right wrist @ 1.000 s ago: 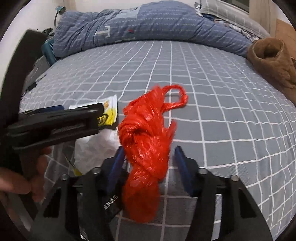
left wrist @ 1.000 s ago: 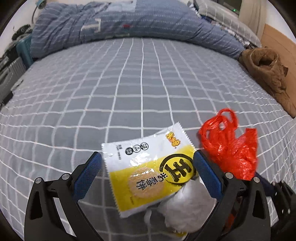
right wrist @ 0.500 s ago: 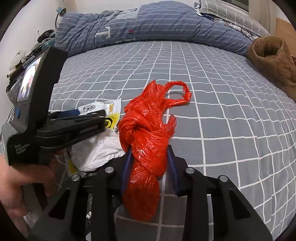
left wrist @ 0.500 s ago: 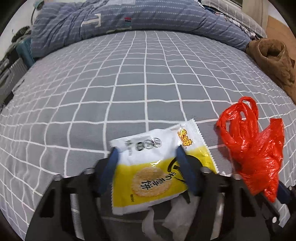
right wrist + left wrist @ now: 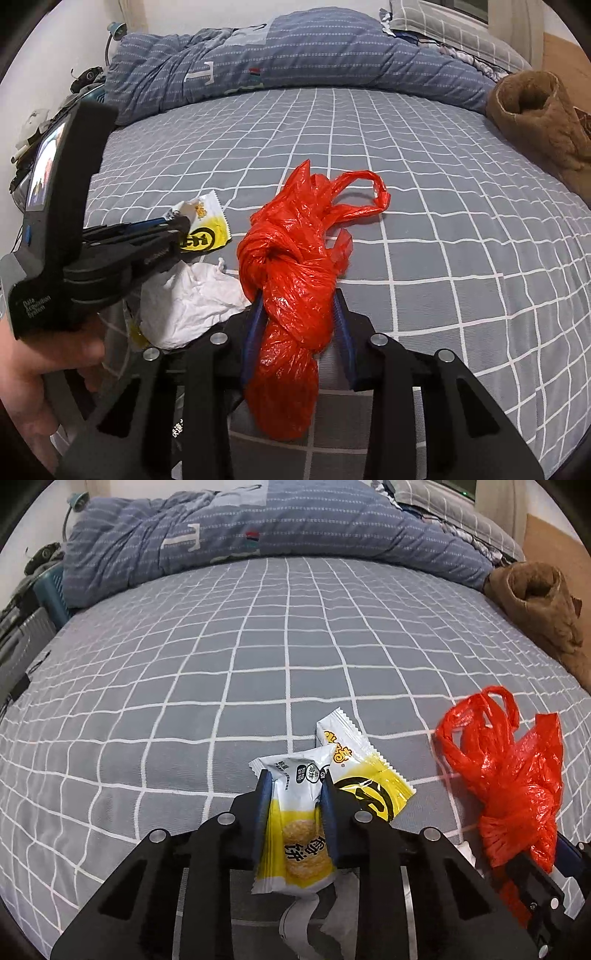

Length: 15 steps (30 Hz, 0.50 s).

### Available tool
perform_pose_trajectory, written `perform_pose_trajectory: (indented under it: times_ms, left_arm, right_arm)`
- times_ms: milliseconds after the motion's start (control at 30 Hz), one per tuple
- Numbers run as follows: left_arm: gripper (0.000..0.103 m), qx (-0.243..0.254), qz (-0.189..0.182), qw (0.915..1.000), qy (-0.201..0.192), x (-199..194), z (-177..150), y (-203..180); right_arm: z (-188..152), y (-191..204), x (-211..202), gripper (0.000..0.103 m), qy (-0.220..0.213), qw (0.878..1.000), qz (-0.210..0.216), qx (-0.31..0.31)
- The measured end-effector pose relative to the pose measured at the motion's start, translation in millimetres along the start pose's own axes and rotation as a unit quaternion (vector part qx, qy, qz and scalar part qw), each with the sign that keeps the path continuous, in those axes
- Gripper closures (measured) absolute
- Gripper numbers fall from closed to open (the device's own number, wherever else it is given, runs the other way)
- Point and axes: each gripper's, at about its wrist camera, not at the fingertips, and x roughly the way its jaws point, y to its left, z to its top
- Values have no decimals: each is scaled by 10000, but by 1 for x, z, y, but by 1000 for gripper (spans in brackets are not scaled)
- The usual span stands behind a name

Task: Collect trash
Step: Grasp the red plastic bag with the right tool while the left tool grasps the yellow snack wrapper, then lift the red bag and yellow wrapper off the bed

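In the left wrist view the left tongs (image 5: pixel 295 805) are closing on the wrapper (image 5: pixel 295 834), which is crumpled between the blue pads at 6 o'clock; its yellow flap sticks out toward 1 o'clock over the bed (image 5: pixel 221 664), and a white tissue (image 5: pixel 325 915) lies under the tongs. The red bag (image 5: pixel 509 782) sits at 3 o'clock, pinched low by the other tongs. To do this well, let the pads finish squeezing before lifting, since the slick foil could slip. In the right wrist view the right tongs (image 5: pixel 299 325) are clamped tight around the bag's (image 5: pixel 291 273) knotted neck at 6 o'clock, handles trailing toward 1 o'clock. The left tongs (image 5: pixel 173 230) come in from 9 o'clock, held by a hand (image 5: pixel 40 369), over the wrapper (image 5: pixel 207 232) and tissue (image 5: pixel 188 302). The knot probably needs loosening before the wrapper can go in.
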Motion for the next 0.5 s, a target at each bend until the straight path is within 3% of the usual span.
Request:
perform_pose_trajectory:
  times_ms: [500]
  left_arm:
    - [79,-209,-90,9997,-126,-36,0,12]
  right_arm:
    - [6,-2,-28,70,-183,9998,-102,-56]
